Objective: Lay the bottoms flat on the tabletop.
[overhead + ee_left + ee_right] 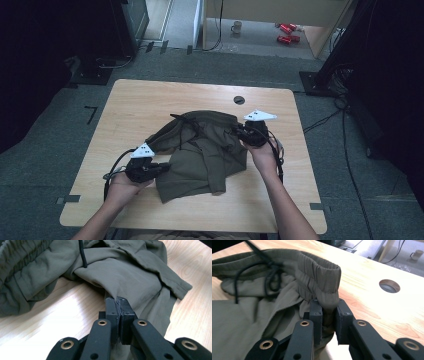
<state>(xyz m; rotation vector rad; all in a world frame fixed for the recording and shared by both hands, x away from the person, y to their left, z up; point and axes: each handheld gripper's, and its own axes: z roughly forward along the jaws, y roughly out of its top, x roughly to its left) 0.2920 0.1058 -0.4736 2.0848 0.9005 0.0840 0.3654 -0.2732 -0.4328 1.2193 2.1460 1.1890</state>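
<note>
Olive-green shorts [202, 150] with an elastic waistband and a black drawstring [187, 125] lie crumpled in the middle of the wooden table [150, 100]. My left gripper [162, 169] is at the garment's near left side, shut on a pinch of leg fabric [125, 282]. In the left gripper view the cloth is squeezed between the jaws at the left gripper [118, 302]. My right gripper [239, 132] is at the garment's right side, shut on the ribbed waistband [322, 277], which stands up out of the right gripper [327, 305].
A round cable hole [239, 100] sits in the table near its far edge, seen close to the right gripper as the hole [389, 286]. Bare wood surrounds the shorts. On the floor beyond are a cup [236, 27], red cans [287, 34] and cables.
</note>
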